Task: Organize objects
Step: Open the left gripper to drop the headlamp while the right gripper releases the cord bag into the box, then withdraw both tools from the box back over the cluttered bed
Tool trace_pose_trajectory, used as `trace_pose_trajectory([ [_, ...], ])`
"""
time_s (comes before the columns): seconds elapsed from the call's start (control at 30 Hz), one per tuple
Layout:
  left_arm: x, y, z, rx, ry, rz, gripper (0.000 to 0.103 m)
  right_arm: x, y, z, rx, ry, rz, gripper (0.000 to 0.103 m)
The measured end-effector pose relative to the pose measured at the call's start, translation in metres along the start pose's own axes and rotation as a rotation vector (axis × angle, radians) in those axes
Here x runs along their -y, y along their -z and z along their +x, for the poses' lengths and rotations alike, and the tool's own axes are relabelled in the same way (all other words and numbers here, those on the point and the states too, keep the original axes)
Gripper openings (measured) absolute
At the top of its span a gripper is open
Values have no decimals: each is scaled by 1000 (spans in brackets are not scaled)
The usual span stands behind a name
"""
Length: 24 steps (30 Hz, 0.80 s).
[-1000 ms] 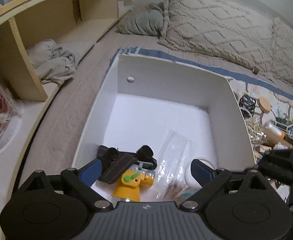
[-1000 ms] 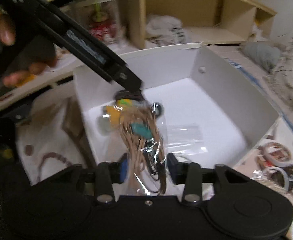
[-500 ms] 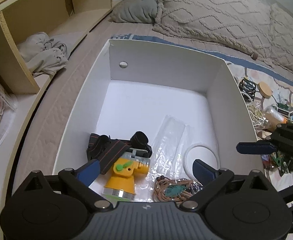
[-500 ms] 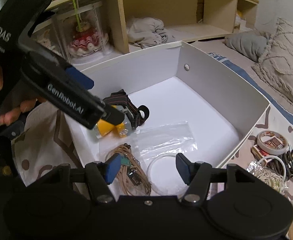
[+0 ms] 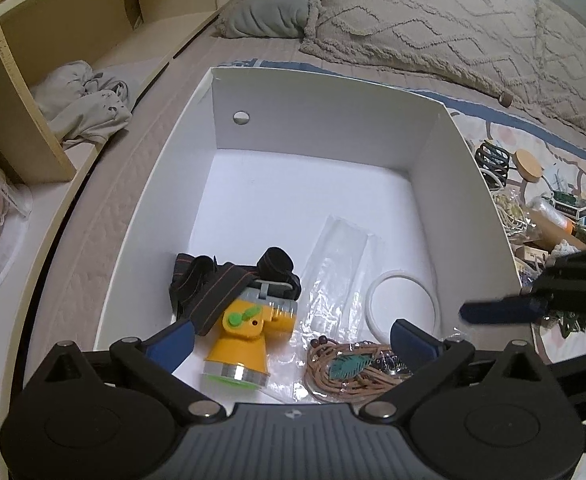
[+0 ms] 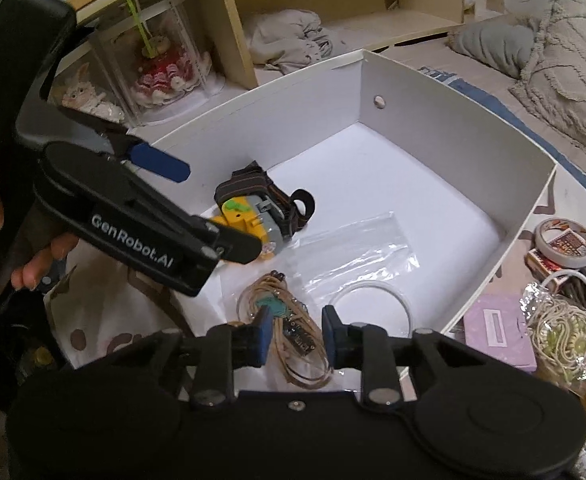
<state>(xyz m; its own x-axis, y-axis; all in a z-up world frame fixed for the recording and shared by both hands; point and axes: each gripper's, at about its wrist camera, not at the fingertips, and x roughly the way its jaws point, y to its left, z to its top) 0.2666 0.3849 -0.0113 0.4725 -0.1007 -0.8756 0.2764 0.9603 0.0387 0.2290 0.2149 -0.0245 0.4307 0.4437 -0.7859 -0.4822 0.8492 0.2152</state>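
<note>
A white box (image 5: 333,100) (image 6: 445,92) stands on the bed. In it lie a yellow headlamp (image 5: 241,344) (image 6: 249,216) with a dark strap, a clear plastic bag (image 5: 337,264) (image 6: 357,248), a white ring (image 5: 403,304) (image 6: 373,304) and a bagged brown cord necklace (image 5: 349,372) (image 6: 289,332). My left gripper (image 5: 289,340) is open and empty above the box's near edge. My right gripper (image 6: 295,334) is open and empty, just above the necklace bag.
Loose items lie on the blanket right of the box: tape roll (image 6: 565,240), black hair clip (image 5: 493,160), wooden lid (image 5: 529,164), purple booklet (image 6: 497,324), bagged cord (image 6: 561,328). A wooden shelf (image 5: 53,60) with cloth and a doll case (image 6: 161,52) stands left.
My right gripper released the bagged necklace into the box and drew back over the near right edge. My left gripper rose slightly and stayed open.
</note>
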Motion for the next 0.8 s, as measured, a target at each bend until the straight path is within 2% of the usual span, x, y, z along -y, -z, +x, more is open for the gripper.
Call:
trace_pose_trajectory([
  [0.17, 4, 4, -8, 12, -16, 14, 103, 5, 1, -11, 37, 21, 14, 57],
  [0.23, 6, 5, -12, 19, -21, 22, 103, 6, 2, -17, 55, 49, 25, 71],
  [0.37, 9, 6, -19, 30, -26, 28, 103, 6, 4, -29, 86, 123, 22, 84],
  [0.43, 11, 8, -22, 39, -32, 30, 103, 8, 7, -33, 89, 122, 27, 99],
  [0.5, 13, 11, -24, 45, -30, 36, 103, 11, 11, -37, 104, 105, 37, 100],
  [0.8, 31, 22, -35, 62, -26, 61, 103, 15, 24, -49, 126, 148, 80, 101],
])
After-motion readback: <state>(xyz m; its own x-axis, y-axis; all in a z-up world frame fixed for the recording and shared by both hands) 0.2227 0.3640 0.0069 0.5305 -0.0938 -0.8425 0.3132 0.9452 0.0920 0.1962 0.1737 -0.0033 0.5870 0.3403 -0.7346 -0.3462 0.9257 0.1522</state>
